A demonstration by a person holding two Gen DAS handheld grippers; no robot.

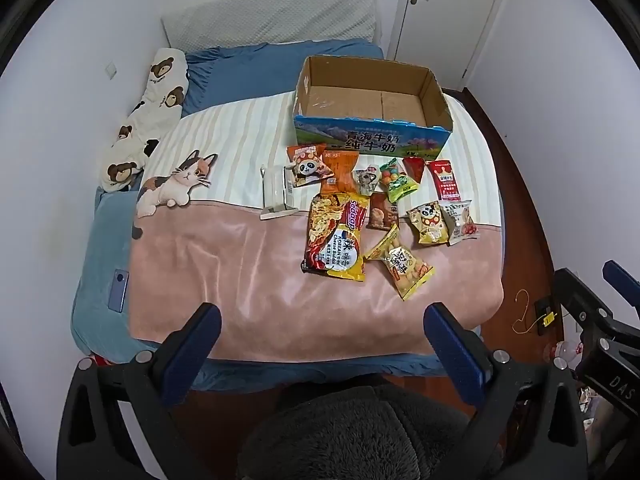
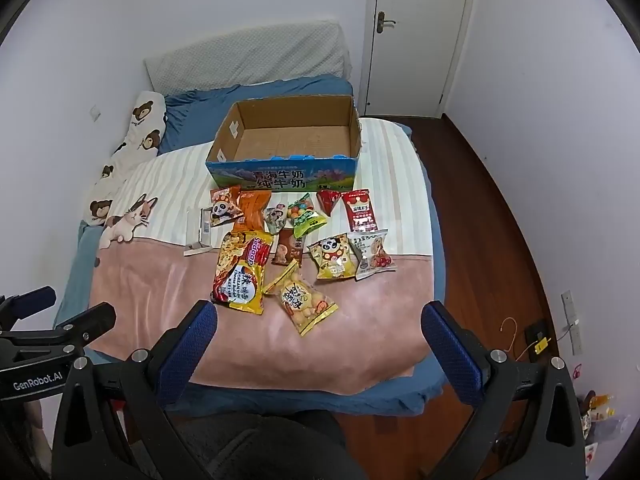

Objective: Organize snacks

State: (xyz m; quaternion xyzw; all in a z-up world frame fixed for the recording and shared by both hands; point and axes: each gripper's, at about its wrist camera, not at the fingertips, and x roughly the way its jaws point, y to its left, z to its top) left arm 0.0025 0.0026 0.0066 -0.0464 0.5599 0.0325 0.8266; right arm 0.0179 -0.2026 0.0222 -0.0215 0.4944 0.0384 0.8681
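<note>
Several snack packets lie on the bed in front of an empty open cardboard box [image 1: 372, 98] [image 2: 288, 136]. Nearest are a large noodle pack [image 1: 338, 236] [image 2: 242, 270] and a yellow puff bag [image 1: 404, 262] [image 2: 306, 300]. Behind them lie a panda bag [image 1: 308, 164] [image 2: 224, 210], a candy bag [image 1: 396, 180] [image 2: 306, 216] and a red sachet [image 1: 444, 180] [image 2: 362, 210]. My left gripper [image 1: 322, 326] is open and empty, held off the bed's foot. My right gripper [image 2: 320, 322] is open and empty beside it, near the puff bag.
A white box [image 1: 276, 192] [image 2: 202, 232] lies left of the snacks. A phone [image 1: 119, 290] lies on the blue sheet at the left edge. Pillows [image 1: 272, 16] sit at the headboard. A wooden floor [image 2: 496, 216] and a door [image 2: 416, 36] are on the right.
</note>
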